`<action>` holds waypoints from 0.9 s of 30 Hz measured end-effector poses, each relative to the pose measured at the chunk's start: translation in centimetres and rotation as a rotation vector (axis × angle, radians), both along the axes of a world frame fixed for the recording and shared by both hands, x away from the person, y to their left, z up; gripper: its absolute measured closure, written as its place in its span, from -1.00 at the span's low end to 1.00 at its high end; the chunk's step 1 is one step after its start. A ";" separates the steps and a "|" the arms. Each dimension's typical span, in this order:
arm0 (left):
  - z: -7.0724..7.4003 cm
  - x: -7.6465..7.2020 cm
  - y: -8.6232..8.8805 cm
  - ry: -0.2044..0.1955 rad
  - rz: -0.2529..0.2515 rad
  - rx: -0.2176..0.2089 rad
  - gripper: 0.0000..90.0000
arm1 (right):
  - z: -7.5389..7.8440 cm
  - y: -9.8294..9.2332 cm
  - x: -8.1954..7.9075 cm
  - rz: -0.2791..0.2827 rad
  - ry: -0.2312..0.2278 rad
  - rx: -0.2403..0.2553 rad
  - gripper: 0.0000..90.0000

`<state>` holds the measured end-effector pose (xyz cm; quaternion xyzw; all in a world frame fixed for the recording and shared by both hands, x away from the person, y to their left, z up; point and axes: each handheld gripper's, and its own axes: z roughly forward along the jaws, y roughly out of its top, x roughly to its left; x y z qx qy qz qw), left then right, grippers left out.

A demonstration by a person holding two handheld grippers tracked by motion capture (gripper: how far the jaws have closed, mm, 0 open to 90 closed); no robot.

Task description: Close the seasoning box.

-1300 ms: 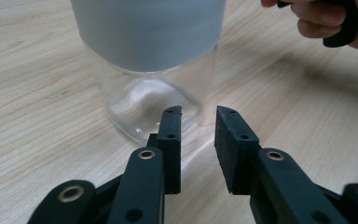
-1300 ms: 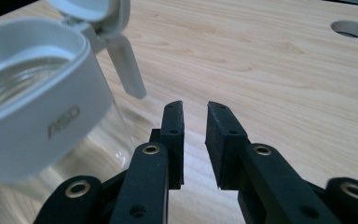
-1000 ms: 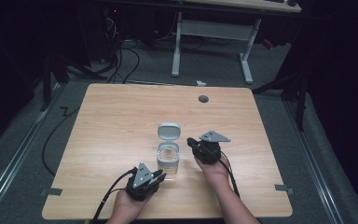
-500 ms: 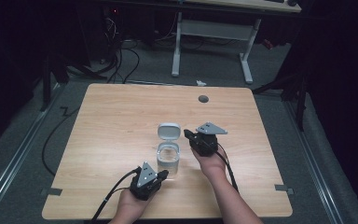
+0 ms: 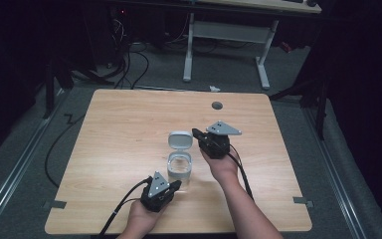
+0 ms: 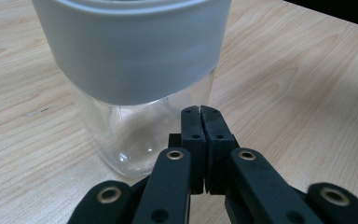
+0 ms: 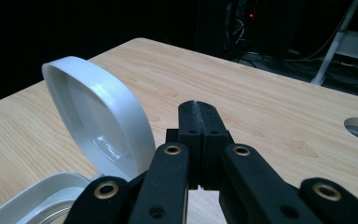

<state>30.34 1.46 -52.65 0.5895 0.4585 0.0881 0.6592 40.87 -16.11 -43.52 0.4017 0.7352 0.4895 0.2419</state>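
Tongs on the right (image 5: 197, 134) are lifting clenched and empty beside the jar's (image 5: 179, 169) flipped-open lid (image 5: 180, 140); left tongs (image 5: 176, 184), also clenched, are retreating slightly, suggesting opening is finished.

The jar (image 5: 180, 169) with its raised lid (image 5: 180, 140) stood mid-table as the sole obstacle, the left gripper (image 5: 171, 186) close at its near side and the right gripper (image 5: 197, 133) just beside the lid. Bare table (image 5: 119, 129) lay open all around.
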 end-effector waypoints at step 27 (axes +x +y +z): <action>1.0 0.3 5.0 -0.015 0.028 0.018 0.74 | -2.7 -2.2 -7.6 0.049 -0.017 0.007 0.93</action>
